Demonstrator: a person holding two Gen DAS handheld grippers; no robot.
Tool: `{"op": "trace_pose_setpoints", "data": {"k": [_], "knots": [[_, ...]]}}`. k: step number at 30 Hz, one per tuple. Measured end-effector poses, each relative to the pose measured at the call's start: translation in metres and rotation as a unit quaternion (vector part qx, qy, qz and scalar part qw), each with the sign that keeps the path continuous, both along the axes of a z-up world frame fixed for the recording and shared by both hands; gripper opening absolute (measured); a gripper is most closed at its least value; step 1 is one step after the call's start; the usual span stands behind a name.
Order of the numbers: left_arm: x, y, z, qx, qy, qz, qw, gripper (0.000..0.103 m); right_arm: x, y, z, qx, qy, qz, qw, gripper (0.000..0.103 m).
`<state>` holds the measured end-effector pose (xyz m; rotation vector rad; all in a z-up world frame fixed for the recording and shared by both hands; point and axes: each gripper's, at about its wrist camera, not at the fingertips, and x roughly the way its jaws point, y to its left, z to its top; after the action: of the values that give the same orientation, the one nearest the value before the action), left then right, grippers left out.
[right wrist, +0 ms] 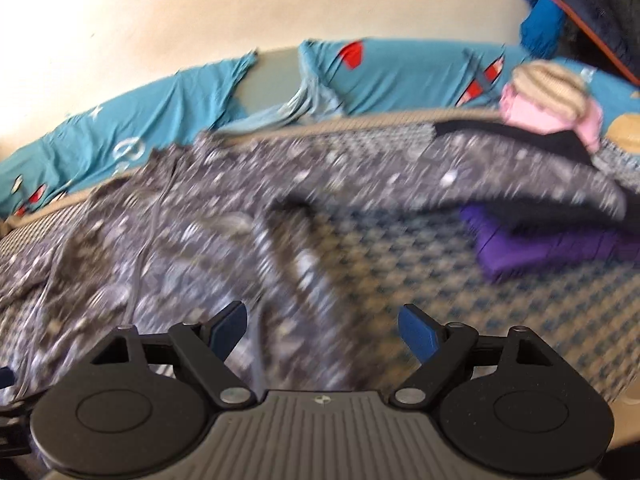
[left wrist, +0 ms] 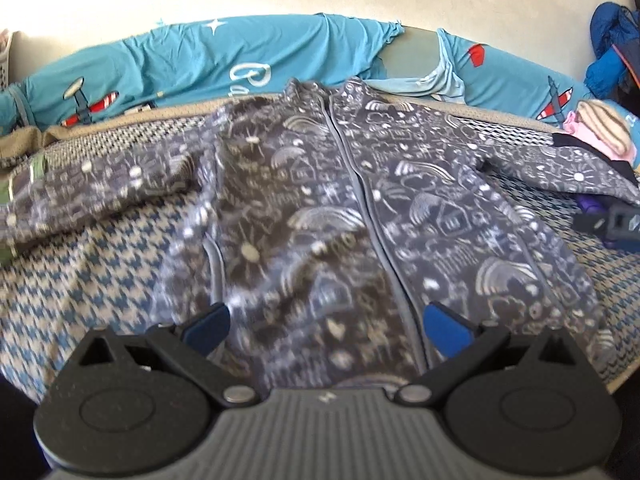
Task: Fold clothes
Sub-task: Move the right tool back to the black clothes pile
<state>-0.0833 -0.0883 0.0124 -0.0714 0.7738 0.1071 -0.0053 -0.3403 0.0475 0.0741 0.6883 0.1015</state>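
Oddly blurred, the patterned jacket (left wrist: 340,200) lies spread on the bed (left wrist: 100,260), its hem hidden behind the left gripper (left wrist: 326,326) and right gripper (right wrist: 322,334), both spread wide, holding nothing.

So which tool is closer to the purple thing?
The right tool. The purple folded cloth lies just ahead of it on its right. From the left tool, over the jacket, it sits far off right.

Each black plastic left gripper (left wrist: 326,326) and right gripper (right wrist: 322,330) carries blue finger pads (left wrist: 446,326), round black hubs, silver pivot screws and a ribbed grey body.
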Motion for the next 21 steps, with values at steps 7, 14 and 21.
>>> {"op": "trace_pose_setpoints", "data": {"k": [7, 14, 21], "knots": [[0.029, 0.015, 0.009, 0.023, -0.002, -0.004, 0.9997, 0.103, 0.034, -0.041, 0.019, 0.022, -0.017, -0.06, 0.998, 0.082], [0.058, 0.044, 0.01, 0.004, 0.018, 0.0, 0.9998, 0.103, 0.053, -0.074, 0.023, 0.001, -0.038, -0.117, 0.992, 0.082], [0.067, 0.076, 0.001, -0.028, 0.022, 0.047, 0.9982, 0.103, 0.058, -0.104, 0.024, -0.013, -0.069, -0.179, 0.981, 0.082]]}}
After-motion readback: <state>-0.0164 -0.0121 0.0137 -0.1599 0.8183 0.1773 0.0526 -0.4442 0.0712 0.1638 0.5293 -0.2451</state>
